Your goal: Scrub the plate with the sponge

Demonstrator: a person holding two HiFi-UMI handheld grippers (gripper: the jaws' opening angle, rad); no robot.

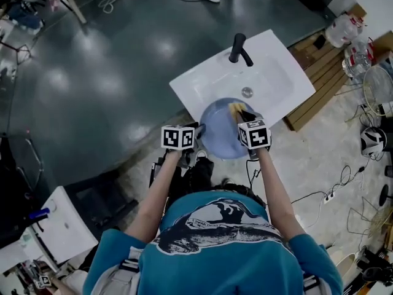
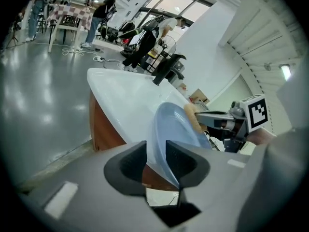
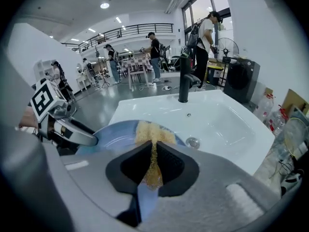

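The left gripper (image 2: 156, 153) has its jaws closed narrow on the left rim of the light blue plate (image 2: 176, 124) — the rim runs straight between the two jaws. The plate stands tilted on its edge above the white sink (image 1: 276, 72). The right gripper (image 3: 153, 153) has its jaws pressed almost together on the yellow sponge (image 3: 152, 132), which is squeezed thin between them. The free part of the sponge spreads out and lies against the inner face of the plate, on its far right side. The plate is over the near edge of the sink, between the two grippers. Farther in the basin is the drain (image 3: 192, 142), and the black faucet (image 3: 184, 83) stands at the far rim. Around the sink is a grey shiny floor (image 1: 92, 72) — some people (image 3: 155, 54) stand on it, well apart from the sink.
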